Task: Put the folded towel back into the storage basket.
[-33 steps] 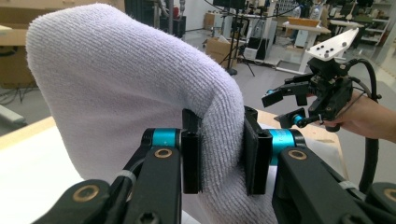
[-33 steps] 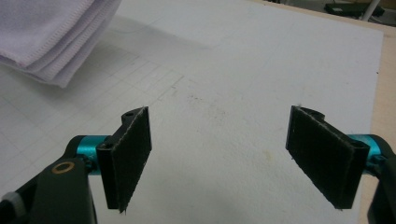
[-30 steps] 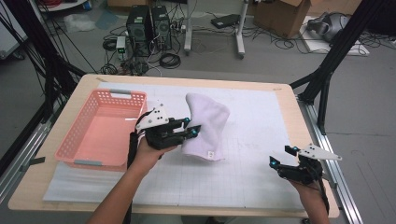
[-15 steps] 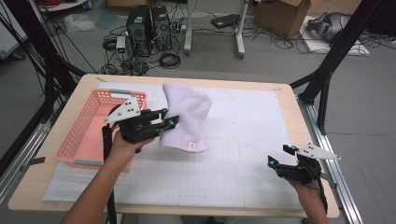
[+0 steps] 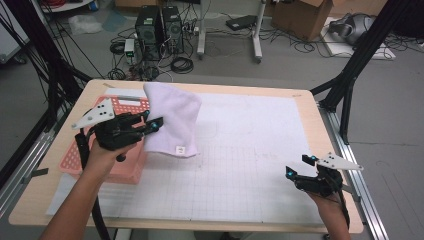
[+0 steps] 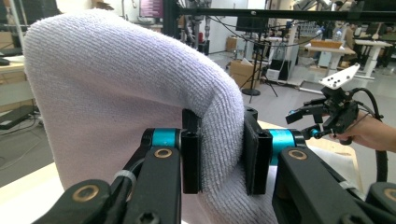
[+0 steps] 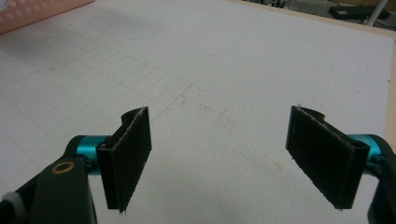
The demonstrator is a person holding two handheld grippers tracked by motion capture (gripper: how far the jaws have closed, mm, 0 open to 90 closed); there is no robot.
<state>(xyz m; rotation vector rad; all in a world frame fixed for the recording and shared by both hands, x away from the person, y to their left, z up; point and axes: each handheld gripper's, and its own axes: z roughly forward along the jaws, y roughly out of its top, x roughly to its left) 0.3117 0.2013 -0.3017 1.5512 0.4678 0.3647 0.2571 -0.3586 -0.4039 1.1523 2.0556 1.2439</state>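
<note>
The left gripper [image 5: 150, 125] is clamping a folded lilac towel [image 5: 172, 117] above the pink basket [image 5: 85, 152] at nine o'clock; the right gripper [image 7: 229, 156] is gaping empty. The drooping towel risks snagging the rim.

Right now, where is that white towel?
In the high view the towel hangs at the table's left, clamped in the left hand-held gripper, above the right edge of the pink basket.

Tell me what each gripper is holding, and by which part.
The left gripper pinches a thick fold of the pale lilac terry towel. The right gripper is open and holds nothing.
</note>
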